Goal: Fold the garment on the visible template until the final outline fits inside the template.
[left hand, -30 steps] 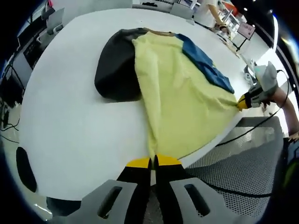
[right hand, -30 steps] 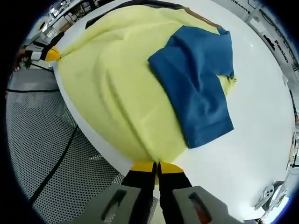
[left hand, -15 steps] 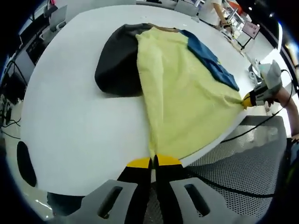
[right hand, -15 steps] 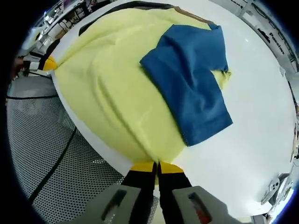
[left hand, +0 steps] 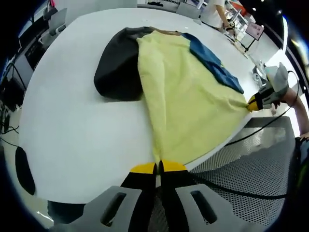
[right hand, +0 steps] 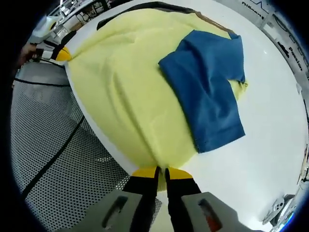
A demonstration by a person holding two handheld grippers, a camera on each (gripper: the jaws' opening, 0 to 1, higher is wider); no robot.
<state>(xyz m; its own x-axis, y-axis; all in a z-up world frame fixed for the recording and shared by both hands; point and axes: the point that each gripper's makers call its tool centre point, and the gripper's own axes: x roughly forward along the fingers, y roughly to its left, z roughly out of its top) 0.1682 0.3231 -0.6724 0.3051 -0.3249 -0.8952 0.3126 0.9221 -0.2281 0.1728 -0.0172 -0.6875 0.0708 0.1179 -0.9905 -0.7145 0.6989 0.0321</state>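
Yellow garment [left hand: 186,104] spread flat on white table [left hand: 77,125], reaching to the table's near edge; blue sleeve [left hand: 215,67] folded over the body on the right-gripper side, its end lying near the hem corner; dark template [left hand: 118,65] under the garment, exposed as a rounded dark patch beside the yellow cloth on the left-gripper side. Left gripper [left hand: 158,168] at the table edge, jaws pressed together with the hem corner of the garment pinched between the yellow tips. Right gripper [right hand: 161,173] likewise at the edge, jaws clamped tight on the opposite hem corner. In left gripper view, right gripper seen at far right, its yellow tip touching the stretched corner of cloth, with a hand [left hand: 294,99] behind it. In right gripper view, left gripper seen at upper left, yellow tip meeting the other corner. Hem drawn taut between the two grippers along the table edge. Perforated metal surface [right hand: 53,140] below the edge, black cable [right hand: 53,162] running across it. Collar end of garment farthest from both grippers, with a dark rim of template showing beyond it in right gripper view
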